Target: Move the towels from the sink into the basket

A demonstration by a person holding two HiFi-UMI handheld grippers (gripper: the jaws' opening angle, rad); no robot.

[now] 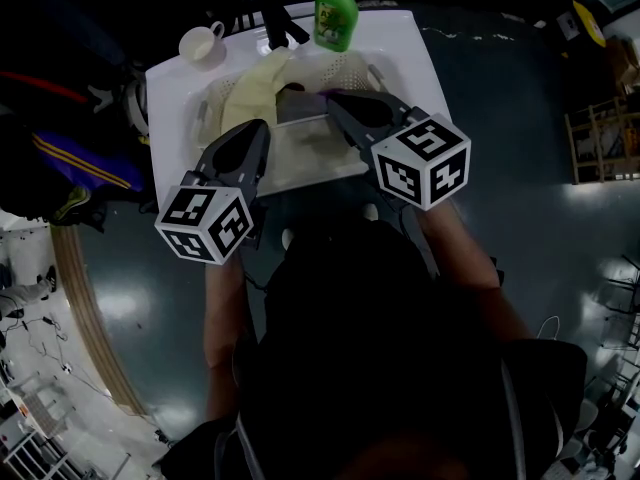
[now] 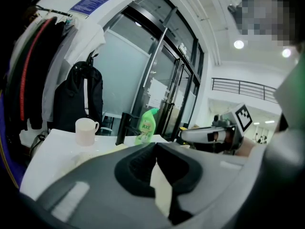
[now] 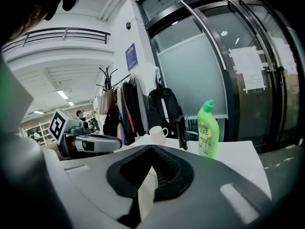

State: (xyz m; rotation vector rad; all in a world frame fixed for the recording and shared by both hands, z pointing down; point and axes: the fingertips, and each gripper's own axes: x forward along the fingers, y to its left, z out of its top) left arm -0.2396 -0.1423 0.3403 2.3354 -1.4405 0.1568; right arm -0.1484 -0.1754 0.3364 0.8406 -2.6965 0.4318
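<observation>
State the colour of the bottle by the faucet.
The bottle is green, clearest in the right gripper view.

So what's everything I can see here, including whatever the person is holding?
sink: one, white, middle
towel: one, pale yellow, in the sink
basket: one, white mesh, right of the towel
bottle: one, green, sink's back edge
faucet: one, black, left of the bottle
cup: one, white, back left corner
backpack: one, black, hanging behind the sink
left gripper: one, grey, shut and empty, over the sink
right gripper: one, grey, shut and empty, over the sink
</observation>
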